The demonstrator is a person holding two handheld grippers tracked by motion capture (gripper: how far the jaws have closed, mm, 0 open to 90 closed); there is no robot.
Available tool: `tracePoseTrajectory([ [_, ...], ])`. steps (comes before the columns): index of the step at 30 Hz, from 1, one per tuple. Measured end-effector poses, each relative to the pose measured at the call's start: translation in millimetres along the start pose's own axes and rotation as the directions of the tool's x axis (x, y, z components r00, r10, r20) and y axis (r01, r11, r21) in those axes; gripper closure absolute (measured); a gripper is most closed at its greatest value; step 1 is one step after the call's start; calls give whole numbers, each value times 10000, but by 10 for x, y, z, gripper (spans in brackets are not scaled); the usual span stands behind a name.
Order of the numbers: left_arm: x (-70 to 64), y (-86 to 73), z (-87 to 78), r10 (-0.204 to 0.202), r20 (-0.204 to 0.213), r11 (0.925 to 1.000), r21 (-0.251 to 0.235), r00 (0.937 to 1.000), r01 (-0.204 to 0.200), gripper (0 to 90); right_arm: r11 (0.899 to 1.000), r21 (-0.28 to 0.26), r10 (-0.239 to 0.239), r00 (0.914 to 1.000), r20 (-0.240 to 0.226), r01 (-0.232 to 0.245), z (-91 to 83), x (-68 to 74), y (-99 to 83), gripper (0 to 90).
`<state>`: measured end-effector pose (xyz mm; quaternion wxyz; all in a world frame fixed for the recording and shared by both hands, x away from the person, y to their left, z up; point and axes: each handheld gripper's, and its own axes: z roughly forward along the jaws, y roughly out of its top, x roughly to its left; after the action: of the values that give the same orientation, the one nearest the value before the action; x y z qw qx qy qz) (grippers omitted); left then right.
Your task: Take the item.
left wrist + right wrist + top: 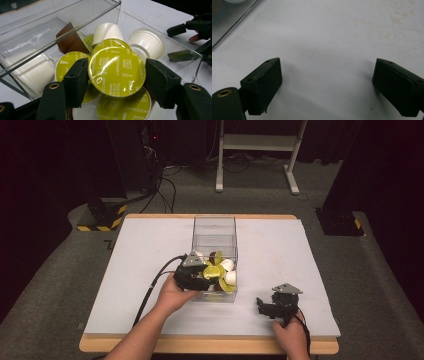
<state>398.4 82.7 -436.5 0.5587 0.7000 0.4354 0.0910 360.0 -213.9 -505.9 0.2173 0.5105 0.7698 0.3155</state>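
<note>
So there's a clear plastic box sitting near the middle of the white surface, and its near end is piled with coffee capsules: a bunch with yellow-green foil lids reading "Dolce Gusto Cappuccino", some plain white ones, and a brown one tucked toward the back. The left gripper is reaching into the near end of the box, and in the left gripper view its jaws sit on either side of one yellow-lidded capsule, lid facing the camera. Both pads look pressed up against the rim, so it's clamped on that capsule, which is sitting on top of the pile, with other yellow lids right under and beside it. The left hand comes in from the bottom edge. The right gripper is off to the right of the box, near the front edge of the surface, held by the right hand. In the right gripper view its jaws are spread wide apart with just bare white surface between them, and a corner of the box peeks in at the top left.
</note>
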Motion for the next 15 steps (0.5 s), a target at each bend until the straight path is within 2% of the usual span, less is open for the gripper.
tracePoseTrajectory([
  [7,9,-8,-41,-268,88,9994,-208,9996,270,373,10000,-8,3,10000,8,-3,1,1,0,91],
  [15,3,28,-105,-330,261,9983,-477,9991,342,374,10000,1,2,10000,1,-2,0,0,0,91],
])
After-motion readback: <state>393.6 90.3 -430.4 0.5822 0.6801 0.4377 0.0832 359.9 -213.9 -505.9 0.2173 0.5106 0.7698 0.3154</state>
